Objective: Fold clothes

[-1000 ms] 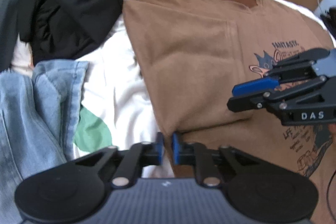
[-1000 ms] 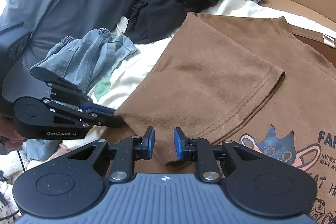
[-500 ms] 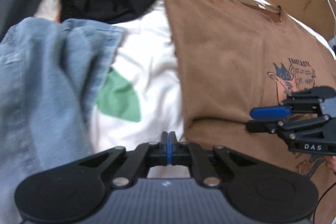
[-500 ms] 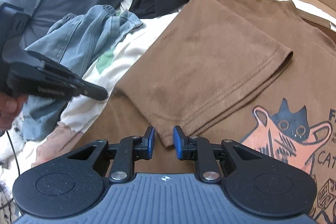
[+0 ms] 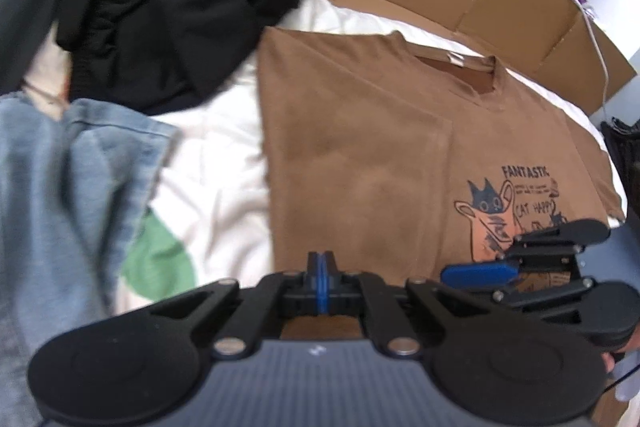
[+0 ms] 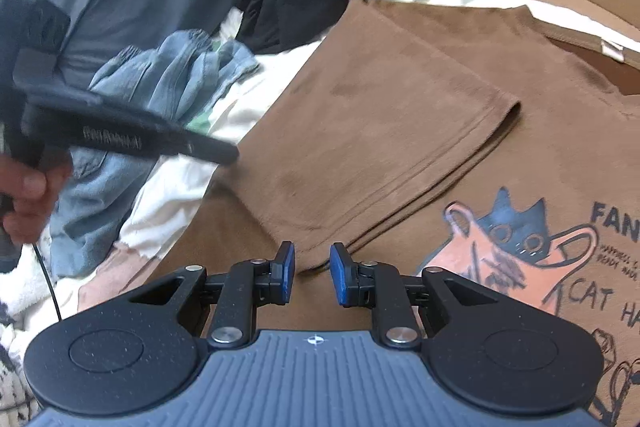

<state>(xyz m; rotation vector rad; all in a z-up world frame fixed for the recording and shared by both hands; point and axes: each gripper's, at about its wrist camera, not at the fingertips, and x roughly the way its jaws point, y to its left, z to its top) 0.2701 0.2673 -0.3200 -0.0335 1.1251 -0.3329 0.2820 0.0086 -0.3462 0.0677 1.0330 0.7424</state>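
Left wrist view: we see left gripper (image 5: 319,263) now pressed together, empty; right gripper (image 6: 313,273) spread; brown T-shirt (image 5: 360,155) side fold laid, released.

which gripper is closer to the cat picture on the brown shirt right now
Right. The right gripper hovers at the cat print on the brown T-shirt, jaws apart. The left gripper, shut with nothing visibly held, sits over plain fabric near the folded side, away from the print.
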